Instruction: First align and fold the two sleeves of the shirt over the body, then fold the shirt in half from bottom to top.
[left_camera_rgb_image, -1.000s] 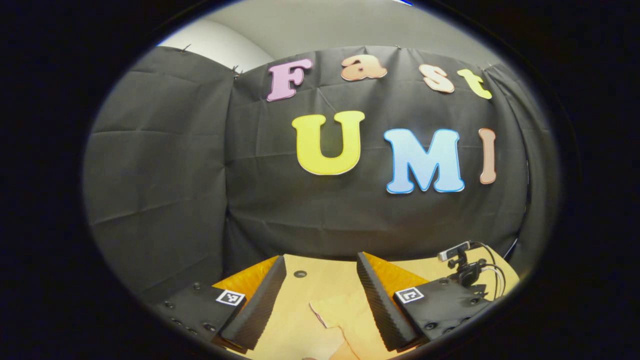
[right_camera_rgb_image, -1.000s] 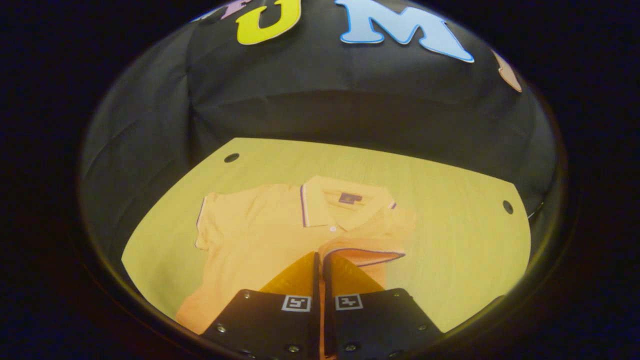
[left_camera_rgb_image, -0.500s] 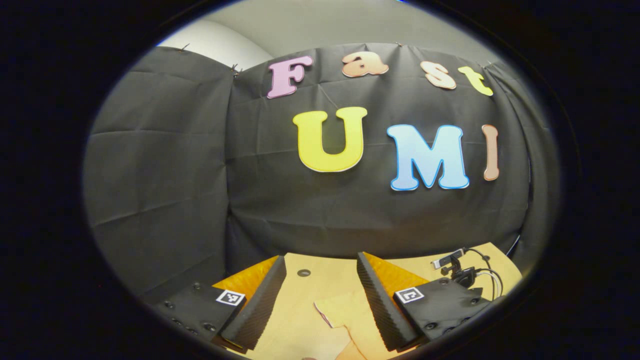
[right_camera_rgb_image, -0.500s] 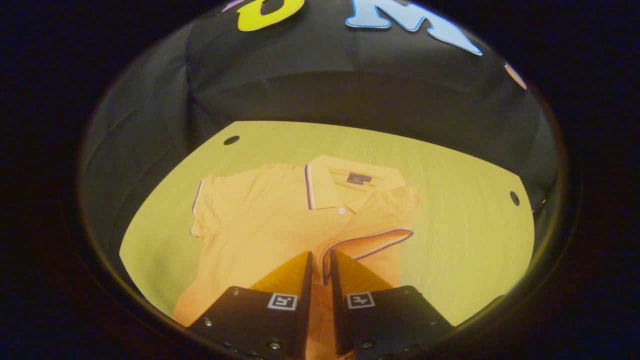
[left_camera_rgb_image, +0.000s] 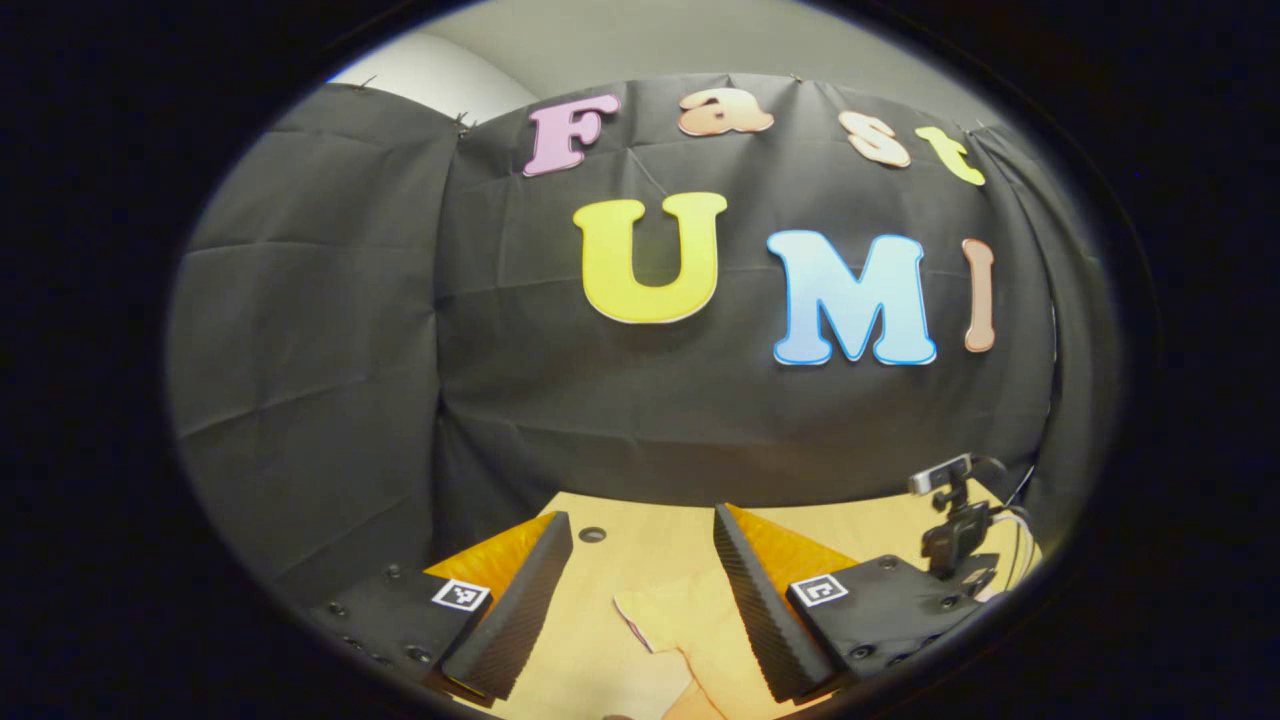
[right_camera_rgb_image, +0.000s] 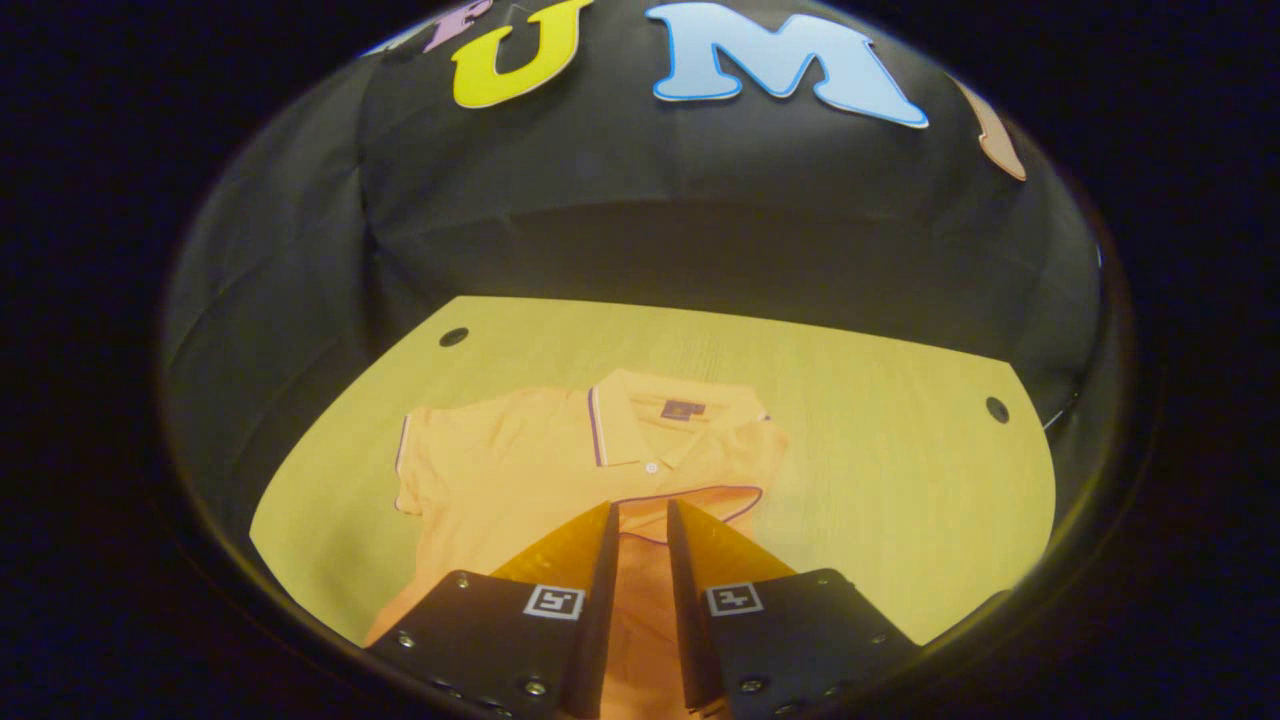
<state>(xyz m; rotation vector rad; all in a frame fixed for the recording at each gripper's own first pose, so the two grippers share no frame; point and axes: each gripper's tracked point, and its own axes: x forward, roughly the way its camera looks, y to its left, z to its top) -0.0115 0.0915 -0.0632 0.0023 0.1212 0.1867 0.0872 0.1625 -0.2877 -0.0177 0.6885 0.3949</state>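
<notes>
An orange polo shirt (right_camera_rgb_image: 520, 470) with purple trim lies face up on the wooden table (right_camera_rgb_image: 880, 470), collar (right_camera_rgb_image: 650, 420) toward the wall. Its right sleeve (right_camera_rgb_image: 700, 480) is folded flat over the chest, with the trimmed hem running just beyond my right gripper (right_camera_rgb_image: 640, 505). That gripper hovers over the shirt's middle, fingers a narrow gap apart and holding nothing. The left sleeve (right_camera_rgb_image: 415, 460) still spreads outward. In the left gripper view, my left gripper (left_camera_rgb_image: 640, 517) stands wide open above the table, and a corner of the shirt (left_camera_rgb_image: 680, 620) lies below between its fingers.
A small camera on a stand (left_camera_rgb_image: 950, 500) with cables sits at the table's right end in the left gripper view. Round holes (right_camera_rgb_image: 453, 337) (right_camera_rgb_image: 997, 409) mark the table's far corners. Black cloth walls close the back and sides.
My right gripper's fingers have parted and let go of the right sleeve, which now lies flat across the chest. The left gripper stayed open and barely shifted.
</notes>
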